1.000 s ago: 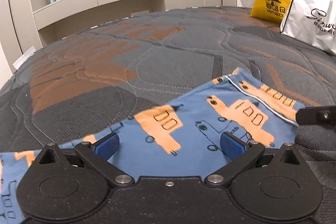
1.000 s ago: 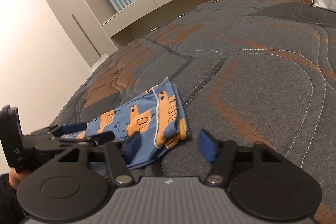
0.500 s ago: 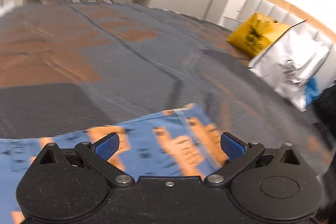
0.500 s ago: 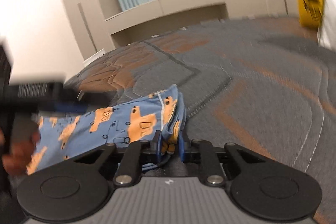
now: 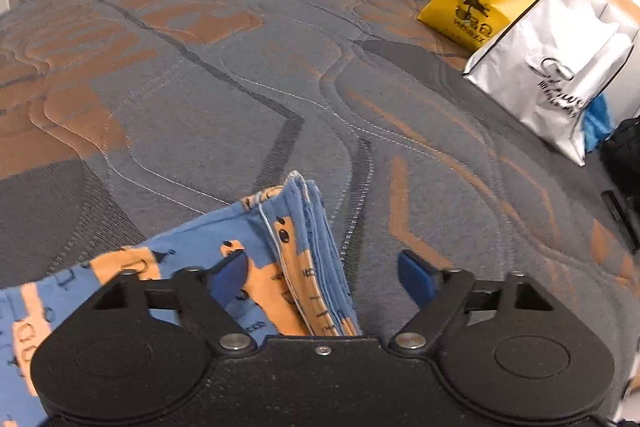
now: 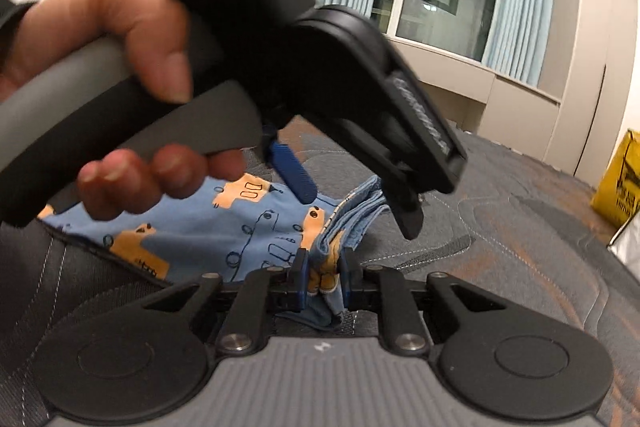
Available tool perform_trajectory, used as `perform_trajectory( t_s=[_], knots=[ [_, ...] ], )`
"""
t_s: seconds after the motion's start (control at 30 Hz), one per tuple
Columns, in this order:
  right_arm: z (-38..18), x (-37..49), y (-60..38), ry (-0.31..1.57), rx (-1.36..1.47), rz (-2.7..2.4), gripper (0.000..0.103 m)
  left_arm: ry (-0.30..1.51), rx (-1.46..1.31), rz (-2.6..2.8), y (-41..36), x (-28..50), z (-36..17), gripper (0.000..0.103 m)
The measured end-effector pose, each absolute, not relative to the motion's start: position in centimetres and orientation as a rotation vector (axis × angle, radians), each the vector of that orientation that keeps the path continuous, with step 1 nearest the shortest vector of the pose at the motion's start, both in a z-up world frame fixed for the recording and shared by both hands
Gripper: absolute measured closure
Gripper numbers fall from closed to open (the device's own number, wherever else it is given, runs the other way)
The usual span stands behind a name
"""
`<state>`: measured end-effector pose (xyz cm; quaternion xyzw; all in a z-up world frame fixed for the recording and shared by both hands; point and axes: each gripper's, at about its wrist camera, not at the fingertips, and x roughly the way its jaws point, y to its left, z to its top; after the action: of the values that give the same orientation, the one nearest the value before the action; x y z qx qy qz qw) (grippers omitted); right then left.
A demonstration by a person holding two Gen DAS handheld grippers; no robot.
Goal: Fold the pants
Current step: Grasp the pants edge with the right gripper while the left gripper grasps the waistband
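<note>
Left wrist view cuts off the pants [image 5: 208, 267] at the frame's left and bottom edges, and the black body of the left gripper [image 5: 320, 277] hides their near part. Its jaws are closing, spread around the stacked folded edge, with neither blue pad pressing the cloth. The pants are blue with orange vehicle prints and lie on the grey-and-orange quilted mattress [image 5: 240, 87]. Farther right stand a yellow bag [image 5: 476, 5] and a white bag [image 5: 552, 75]. In the right wrist view a person's hand [image 6: 120, 99] and the blurred left gripper [image 6: 352, 211] it holds cover the upper left. Lower and to the right, the right gripper [image 6: 323, 281] pinches the bunched edge of the pants [image 6: 240, 227].
</note>
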<state>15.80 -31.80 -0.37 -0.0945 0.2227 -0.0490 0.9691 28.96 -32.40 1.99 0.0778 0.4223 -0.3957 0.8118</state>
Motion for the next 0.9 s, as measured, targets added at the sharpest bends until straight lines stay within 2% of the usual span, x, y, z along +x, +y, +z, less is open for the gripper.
perform_trajectory(
  t_s=[0.03,0.07,0.3,0.53,0.7,0.9],
  knots=[
    [-0.4,15.8,-31.5,0.447,-0.209,-0.101,0.085,0.897,0.188,-0.833,-32.5,28.9,2.0,0.056],
    [-0.5,15.8,-31.2,0.444,-0.224,-0.103,0.085,0.908,0.203,-0.828,-32.7,29.0,1.9,0.086],
    [-0.2,15.3,-28.8,0.383,-0.33,-0.119,0.085,0.892,0.054,-0.835,-28.3,29.4,3.6,0.088],
    [2.5,15.5,-24.2,0.321,-0.298,0.012,0.085,0.845,-0.05,-0.771,-18.9,29.3,6.4,0.088],
    [2.2,16.8,-19.4,0.348,-0.317,0.124,0.085,0.865,-0.074,-0.69,-12.5,29.7,5.3,0.088],
    [0.4,18.1,-14.8,0.422,-0.361,0.195,0.085,0.912,-0.16,-0.658,-7.7,31.3,1.6,0.087]
  ],
)
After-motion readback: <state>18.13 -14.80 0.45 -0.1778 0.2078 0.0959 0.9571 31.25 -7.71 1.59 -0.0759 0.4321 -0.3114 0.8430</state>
